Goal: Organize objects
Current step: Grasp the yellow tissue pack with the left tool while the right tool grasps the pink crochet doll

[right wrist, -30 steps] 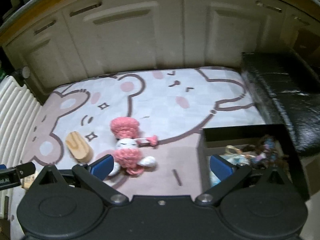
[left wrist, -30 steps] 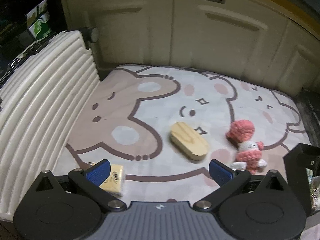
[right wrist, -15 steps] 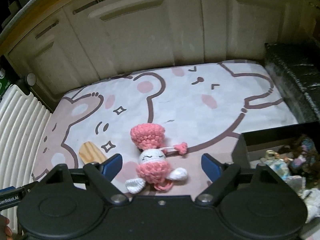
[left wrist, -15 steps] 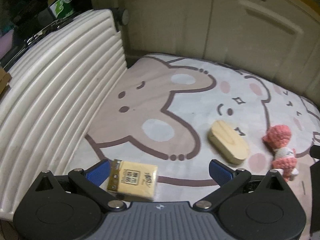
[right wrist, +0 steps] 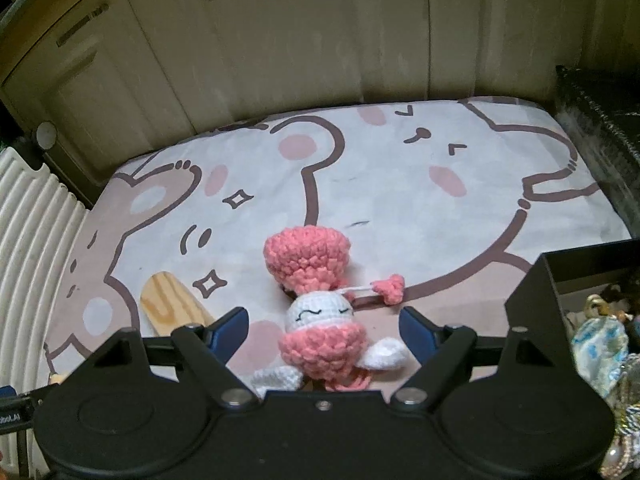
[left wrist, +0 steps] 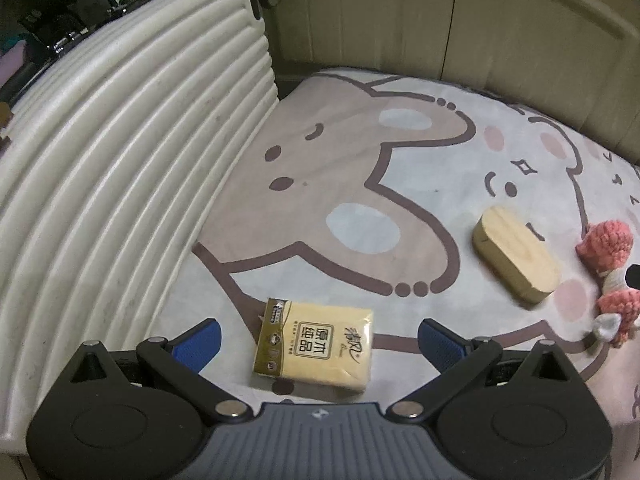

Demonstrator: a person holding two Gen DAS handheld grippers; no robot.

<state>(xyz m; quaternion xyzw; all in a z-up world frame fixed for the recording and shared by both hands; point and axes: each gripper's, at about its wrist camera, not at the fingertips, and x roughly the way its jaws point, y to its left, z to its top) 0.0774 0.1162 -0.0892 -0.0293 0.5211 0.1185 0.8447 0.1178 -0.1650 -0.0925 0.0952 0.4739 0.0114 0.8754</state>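
On cartoon-printed mat (left wrist: 340,152) | left gripper (left wrist: 318,338) spread around yellow tissue packet (left wrist: 316,346), untouched | right gripper (right wrist: 323,326) closing around pink-white crocheted doll (right wrist: 316,312), pads clear

Left gripper (left wrist: 318,340) jaws wide apart; right gripper (right wrist: 323,326) jaws closing, seemingly gripping nothing.

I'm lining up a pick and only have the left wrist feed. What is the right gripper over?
Observer: The right gripper straddles the crocheted doll; its jaws are closing, pads not yet touching it.
Operator: Where would the doll go?
Observer: A black box stands just right of it, already holding trinkets.
Operator: Is the doll's whole head visible from there?
Observer: Yes, its pink hat points away from the gripper, with a small pink tassel on a string to the right.
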